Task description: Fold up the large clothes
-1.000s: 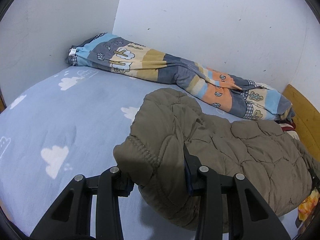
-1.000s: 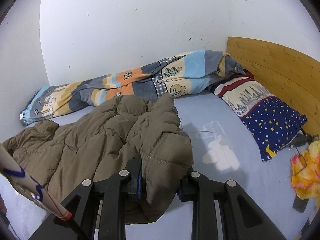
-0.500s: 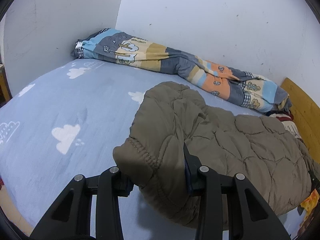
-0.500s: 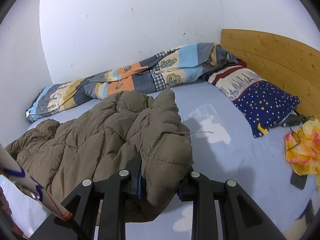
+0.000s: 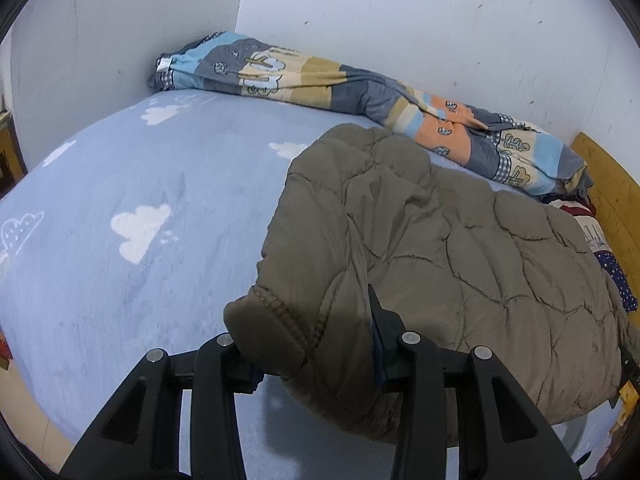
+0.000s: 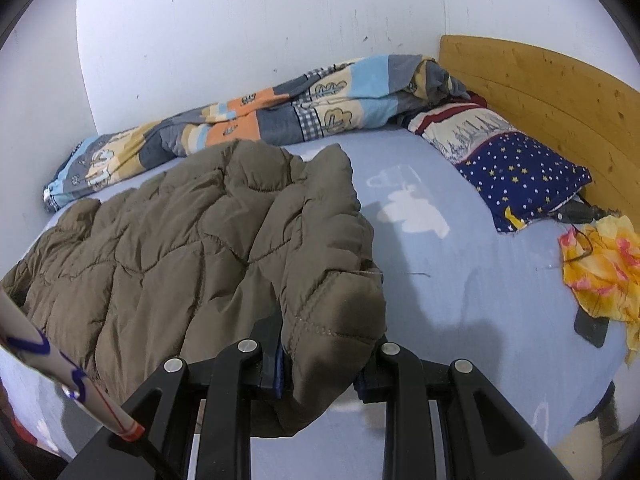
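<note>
An olive quilted padded jacket [image 5: 440, 240] lies across the blue bed sheet [image 5: 140, 184]; it also shows in the right wrist view [image 6: 180, 240]. My left gripper [image 5: 316, 344] is shut on the jacket's left cuff end, which bulges between the jaws. My right gripper [image 6: 320, 344] is shut on the jacket's right cuff end, held just above the sheet [image 6: 460, 288]. The fingertips of both grippers are hidden in the fabric.
A rolled patchwork quilt [image 5: 360, 92] lies along the back wall, also in the right wrist view [image 6: 260, 116]. A starry blue pillow [image 6: 512, 164] leans by the wooden headboard [image 6: 540, 84]. A yellow cloth [image 6: 604, 264] and a dark phone [image 6: 592, 328] lie at right.
Both grippers have drawn back toward the bed's near edge with the jacket ends in them, pulling the jacket along; more sheet and bed edge show.
</note>
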The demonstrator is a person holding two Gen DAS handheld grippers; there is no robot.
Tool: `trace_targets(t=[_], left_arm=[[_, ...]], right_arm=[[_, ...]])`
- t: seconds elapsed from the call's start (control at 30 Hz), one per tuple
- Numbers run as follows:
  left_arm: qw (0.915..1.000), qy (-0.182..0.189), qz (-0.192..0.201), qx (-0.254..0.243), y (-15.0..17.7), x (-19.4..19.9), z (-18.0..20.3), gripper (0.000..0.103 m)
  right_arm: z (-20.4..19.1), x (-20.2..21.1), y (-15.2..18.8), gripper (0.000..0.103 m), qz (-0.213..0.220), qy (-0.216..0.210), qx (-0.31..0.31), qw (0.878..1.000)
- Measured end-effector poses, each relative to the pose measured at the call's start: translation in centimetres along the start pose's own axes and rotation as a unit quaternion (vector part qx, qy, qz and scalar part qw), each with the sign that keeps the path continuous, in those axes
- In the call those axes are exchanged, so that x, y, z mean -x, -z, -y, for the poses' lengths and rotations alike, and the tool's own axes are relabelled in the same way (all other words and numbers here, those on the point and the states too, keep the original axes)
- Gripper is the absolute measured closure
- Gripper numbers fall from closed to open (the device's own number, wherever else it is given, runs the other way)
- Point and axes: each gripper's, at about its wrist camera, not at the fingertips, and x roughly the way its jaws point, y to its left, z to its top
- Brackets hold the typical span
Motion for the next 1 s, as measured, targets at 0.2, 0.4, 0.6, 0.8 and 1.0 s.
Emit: trace_targets(t=[0.2,0.4,0.6,0.8,1.0], left_arm=[[0.9999,-0.006,-0.013,0.001,1.0,-0.8,-0.3,0.062],[0.9997,-0.010,-0.022,0.005,1.8,-1.5,-0.7,0.061],[0.9993,-0.021,-0.031,0.008,2.8,-2.4,-0.8,0.057],[0.9986,-0.026,-0.039,0.026,3.9,-3.1,-1.5,0.048],[0.9962,-0.024,-0.046,0.070,4.3,-3.1,-3.1,0.028]], right_arm=[[0.5,-1.1,1.4,0.077,-0.024,0.005,-0.003,1.000],[0.9,-2.2,2.6,0.076,-0.045,0.007,-0.011,0.999],[1.6,-3.6,3.5,0.076,-0.074,0.005,-0.025,0.997],[2.2,-4.8,4.3,0.075,-0.099,-0.002,-0.045,0.994],[4.4,-5.2,5.0,0.065,-0.118,-0.039,-0.111,0.986]])
